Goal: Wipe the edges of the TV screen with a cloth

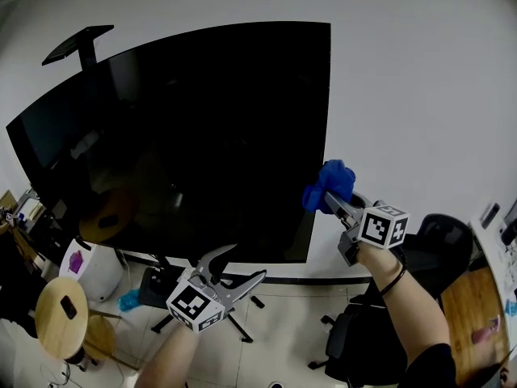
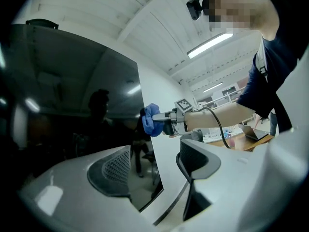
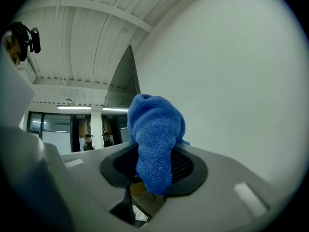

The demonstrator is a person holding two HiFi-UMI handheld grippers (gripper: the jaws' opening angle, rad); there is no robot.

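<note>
On my feed the right gripper had its jaws clamped on a bunched blue cloth. Its own camera confirmed this: the cloth filled the narrow space between the pads of the right gripper and bulged out well past them. The wad sat at the right-hand edge of the TV screen, in the lower half of that edge. From the head view it seemed to be touching the edge, though I could not be certain of the contact. The left gripper view gave me the same thing from the side, with the cloth right where the dark TV screen met the white wall. The left gripper was lower, by the bottom edge of the screen and well apart from the cloth. Its jaws were spread wide and held nothing. Through the gap of the left gripper I saw only the screen's lower corner and the wall beyond. A dark band circled the right wrist. Below the screen's left end stood a round wooden stool, and a black office chair stood behind the right forearm.
</note>
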